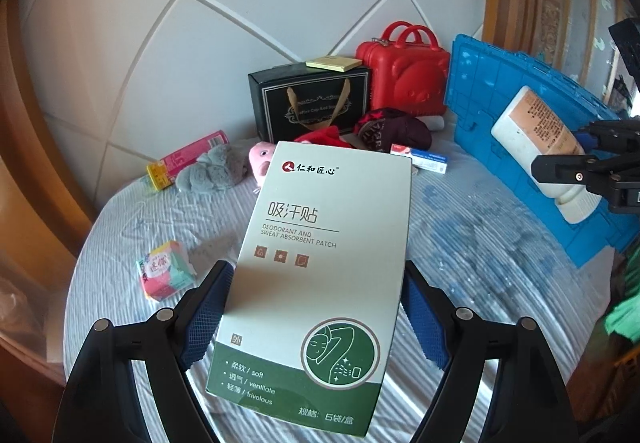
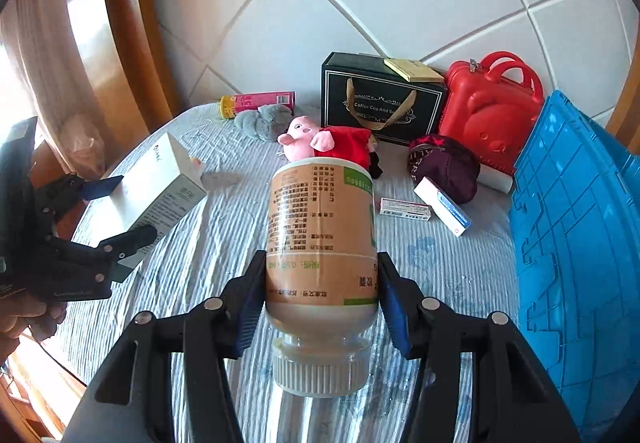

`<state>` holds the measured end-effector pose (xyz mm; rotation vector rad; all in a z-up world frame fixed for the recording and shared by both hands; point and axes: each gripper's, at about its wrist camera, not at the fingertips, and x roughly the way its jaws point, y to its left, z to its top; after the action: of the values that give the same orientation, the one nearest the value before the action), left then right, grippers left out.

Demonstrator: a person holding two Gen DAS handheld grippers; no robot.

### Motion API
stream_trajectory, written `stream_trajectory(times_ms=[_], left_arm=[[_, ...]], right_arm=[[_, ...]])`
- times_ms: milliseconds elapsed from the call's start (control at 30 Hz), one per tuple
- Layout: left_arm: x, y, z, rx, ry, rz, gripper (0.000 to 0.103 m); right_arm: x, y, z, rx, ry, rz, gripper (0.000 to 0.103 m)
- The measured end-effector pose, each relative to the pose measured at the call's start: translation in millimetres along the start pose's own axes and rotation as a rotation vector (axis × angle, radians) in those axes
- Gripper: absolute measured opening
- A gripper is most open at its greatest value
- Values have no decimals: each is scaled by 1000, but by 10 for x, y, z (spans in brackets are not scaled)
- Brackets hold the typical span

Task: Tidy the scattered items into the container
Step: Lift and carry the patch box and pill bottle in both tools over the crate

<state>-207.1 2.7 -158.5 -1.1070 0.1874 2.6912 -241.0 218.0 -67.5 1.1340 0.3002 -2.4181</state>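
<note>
A white and green patch box (image 1: 320, 275) was held above the striped tabletop (image 1: 460, 263), clamped at its long sides. A white pill bottle (image 2: 322, 255) with a tan label hung cap-down in a grip. The blue container (image 2: 580, 243) stood at the right.

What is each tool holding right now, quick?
Left tool: closed on the white box.
Right tool: closed on the bottle, cap toward the camera.
</note>
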Motion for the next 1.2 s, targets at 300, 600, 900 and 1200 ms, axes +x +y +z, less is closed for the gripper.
stream_trajectory(times_ms=[300,600,900,1200], left_arm=[[-457,-230,169,-2,-45,40,82],[-749,-668,408,-4,-70,47,82],[-898,-1096,760,-38,-95,66,82],[-1085,-1555,1135,-79,-123,70,82]], right_arm=[[-585,-111,-176,7,-68,39,51],[-979,-493,-257,38,-127,70,51],[-1275,-970,-231,24,-161,89,51],[-1638,-1479,-191,3,-227,118,51]])
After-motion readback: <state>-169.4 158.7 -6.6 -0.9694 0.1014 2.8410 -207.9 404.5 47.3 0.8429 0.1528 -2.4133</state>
